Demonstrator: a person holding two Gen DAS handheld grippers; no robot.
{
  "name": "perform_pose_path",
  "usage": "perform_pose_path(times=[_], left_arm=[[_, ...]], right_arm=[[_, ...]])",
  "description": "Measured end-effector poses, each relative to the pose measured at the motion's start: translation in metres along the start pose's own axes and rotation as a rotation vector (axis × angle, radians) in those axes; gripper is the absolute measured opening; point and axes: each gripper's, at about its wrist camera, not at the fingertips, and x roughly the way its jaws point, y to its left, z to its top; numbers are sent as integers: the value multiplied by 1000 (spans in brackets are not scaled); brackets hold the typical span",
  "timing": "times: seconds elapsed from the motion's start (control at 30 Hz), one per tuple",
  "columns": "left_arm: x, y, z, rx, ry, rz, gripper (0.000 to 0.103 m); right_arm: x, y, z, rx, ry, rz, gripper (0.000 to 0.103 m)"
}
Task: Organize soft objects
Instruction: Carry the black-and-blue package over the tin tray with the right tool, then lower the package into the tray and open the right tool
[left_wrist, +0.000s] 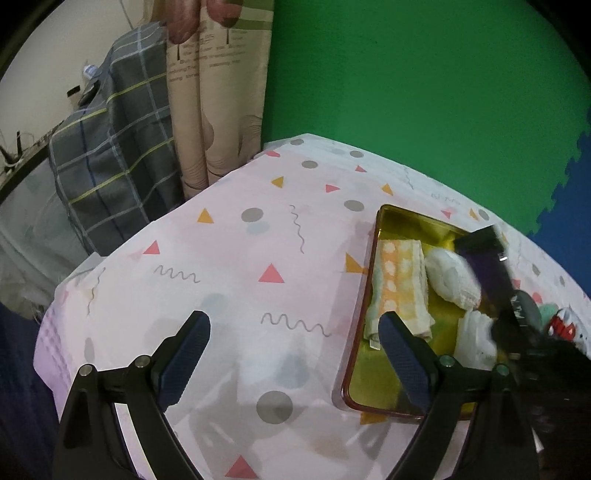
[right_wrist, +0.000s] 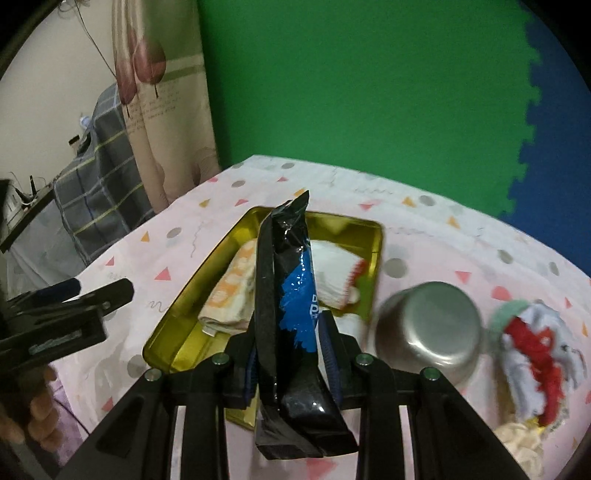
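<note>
A gold tray (left_wrist: 373, 295) (right_wrist: 177, 310) lies on the patterned tablecloth. In it lie a folded orange-and-white cloth (left_wrist: 400, 284) (right_wrist: 231, 291) and white folded cloths (left_wrist: 450, 277) (right_wrist: 332, 266). My right gripper (right_wrist: 290, 332) is shut on a black-and-blue snack packet (right_wrist: 291, 295) held upright above the tray; the packet also shows in the left wrist view (left_wrist: 491, 266). My left gripper (left_wrist: 295, 332) is open and empty over the cloth, left of the tray. A red, white and green soft item (right_wrist: 535, 343) lies at the right.
An upturned steel cup (right_wrist: 428, 332) stands right of the tray. A cream soft item (right_wrist: 521, 439) lies at the lower right. The table edge drops to a green and blue floor mat (left_wrist: 424, 92). A plaid-covered object (left_wrist: 110, 155) and a curtain stand at the left.
</note>
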Motion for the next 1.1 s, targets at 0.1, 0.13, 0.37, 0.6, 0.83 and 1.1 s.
perform_pose_path(times=[0.1,0.13,0.37,0.6,0.83,1.1], left_arm=[[0,2,1,-9,2,-7,91],[0,2,1,-9,3,-11,91],[1,1,1,-12,5,-31,91],[1,-2,0,-9,3,-34,91],[-4,-14,-4,24,-8,-51,91],[-8,-46,-16,115,-3,-85,91]], right_arm=[[24,9,4,4,28,-10,29],[29,10,5,4,34,-14,29],[55,9,5,7,81,-33,30],[56,10,1,-12,85,-44,54],[13,1,-4,-9,22,-48,55],[-55,-44,-39,-1,-17,-119,55]])
